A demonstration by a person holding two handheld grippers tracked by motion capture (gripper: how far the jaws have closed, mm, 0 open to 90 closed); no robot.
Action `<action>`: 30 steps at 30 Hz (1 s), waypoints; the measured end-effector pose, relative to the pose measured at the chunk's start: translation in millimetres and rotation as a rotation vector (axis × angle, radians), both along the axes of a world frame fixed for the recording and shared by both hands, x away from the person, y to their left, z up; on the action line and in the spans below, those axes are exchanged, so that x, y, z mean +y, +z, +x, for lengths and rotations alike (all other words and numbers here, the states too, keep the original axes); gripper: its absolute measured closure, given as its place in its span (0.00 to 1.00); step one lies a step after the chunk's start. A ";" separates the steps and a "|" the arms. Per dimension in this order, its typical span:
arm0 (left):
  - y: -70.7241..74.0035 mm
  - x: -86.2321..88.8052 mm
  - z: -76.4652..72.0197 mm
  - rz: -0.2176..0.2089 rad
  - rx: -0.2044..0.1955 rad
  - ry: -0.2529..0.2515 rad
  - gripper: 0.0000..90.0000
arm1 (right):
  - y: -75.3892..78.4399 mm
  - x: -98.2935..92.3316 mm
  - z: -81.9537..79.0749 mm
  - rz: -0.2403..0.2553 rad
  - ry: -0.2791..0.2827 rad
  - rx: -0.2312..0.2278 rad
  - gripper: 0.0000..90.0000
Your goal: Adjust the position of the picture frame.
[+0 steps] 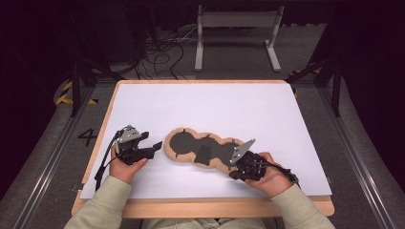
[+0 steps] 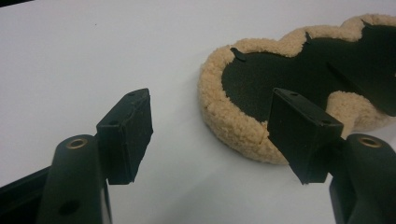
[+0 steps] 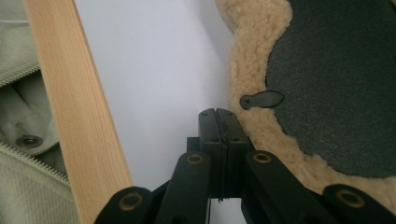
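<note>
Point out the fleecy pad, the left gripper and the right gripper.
fleecy pad (image 1: 188, 141), high view, dark centre.
left gripper (image 2: 210, 135), left gripper view, between its open jaws.
right gripper (image 3: 218, 114), right gripper view, shut jaw tips.

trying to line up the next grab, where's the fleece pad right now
In the high view the fleece pad lies black side up on the white table near its front edge, between the open left tool and the shut right tool at its right end.

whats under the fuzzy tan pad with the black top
The pad lies flat on the white sheet covering the table; whatever is beneath the pad is hidden.
</note>
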State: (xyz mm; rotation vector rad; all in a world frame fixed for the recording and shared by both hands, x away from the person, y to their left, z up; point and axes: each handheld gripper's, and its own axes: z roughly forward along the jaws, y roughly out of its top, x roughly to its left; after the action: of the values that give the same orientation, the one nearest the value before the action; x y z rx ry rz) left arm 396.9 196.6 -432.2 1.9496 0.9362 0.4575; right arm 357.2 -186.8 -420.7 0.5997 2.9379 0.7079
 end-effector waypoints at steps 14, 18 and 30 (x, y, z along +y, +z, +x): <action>0.0 -1.7 -0.6 -0.004 0.007 -0.005 0.35 | -8.8 -11.6 13.9 -0.032 -0.115 -0.095 1.00; -0.4 -2.5 0.4 0.005 0.006 -0.012 0.35 | -12.1 -21.4 21.2 -0.008 -0.184 -0.142 1.00; 2.5 -5.0 -1.0 -0.005 0.003 -0.027 0.36 | -7.0 -28.7 22.5 0.049 -0.232 -0.136 1.00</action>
State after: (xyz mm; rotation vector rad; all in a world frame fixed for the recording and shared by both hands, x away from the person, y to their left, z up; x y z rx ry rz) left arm 395.9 191.5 -429.7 1.9564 0.9114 0.4367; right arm 379.7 -215.5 -427.6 0.8429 2.6767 0.7627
